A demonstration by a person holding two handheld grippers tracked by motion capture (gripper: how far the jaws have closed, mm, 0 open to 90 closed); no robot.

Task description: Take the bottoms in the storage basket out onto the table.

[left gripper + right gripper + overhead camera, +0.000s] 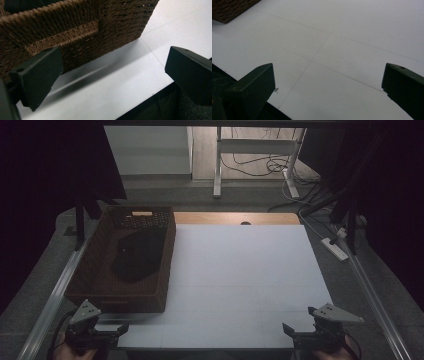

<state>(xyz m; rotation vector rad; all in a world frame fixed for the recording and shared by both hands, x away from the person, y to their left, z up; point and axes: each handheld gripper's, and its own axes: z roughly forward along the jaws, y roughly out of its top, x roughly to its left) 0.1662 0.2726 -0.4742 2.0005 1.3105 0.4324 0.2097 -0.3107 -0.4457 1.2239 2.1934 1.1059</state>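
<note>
A brown woven basket point(95, 270) stands on the left of the white table top point(240, 270), with a dark, folded-looking item point(139, 255) lying inside it. My left gripper point(116, 330) rests at the table's near left corner, just below the basket's front wall, jaws wide apart and empty. In the left gripper view the basket wall point(75, 30) fills the top, close beyond the left gripper point(112, 72). My right gripper point(290, 331) sits at the near right corner, open and empty. In the right gripper view the right gripper point(328, 82) hovers over bare white board.
A wooden strip point(235, 218) edges the table's far side. Metal rails point(370, 290) run along both sides. Beyond stand a white desk frame point(255, 155), floor cables and a power strip point(334, 247). Black curtains hang left and right.
</note>
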